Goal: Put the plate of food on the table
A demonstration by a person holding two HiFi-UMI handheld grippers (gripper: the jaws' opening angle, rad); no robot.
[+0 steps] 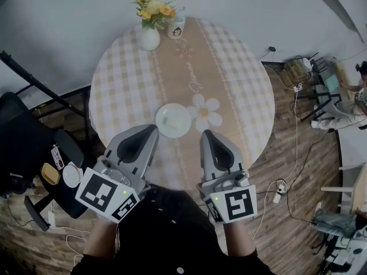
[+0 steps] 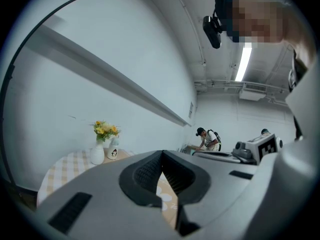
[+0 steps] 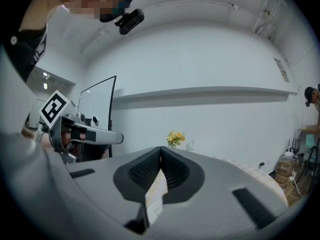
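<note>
Hovering at the near edge of the round table, both grippers pointed out across the checked cloth. The left gripper had its jaws pressed fully together, nothing between them. Same story on the other side: the right gripper was closed tight and empty, the two dark pads meeting in a single seam in its own view.

And there was the plate, white, sitting on the table close to the near edge, on the tan runner that ran down the middle. A pale piece of food lay on it. Seen from above, the plate sat between the two gripper tips, the left tip just beside its rim, and neither gripper held it. A daisy-shaped mat lay just beside the plate, toward the table's right edge.

Over at the far edge, a white vase of yellow flowers stood upright with a mug just beside it, both well apart from the plate. Off the table's left edge stood a black chair. Cables trailed across the wooden floor beyond the right edge.
</note>
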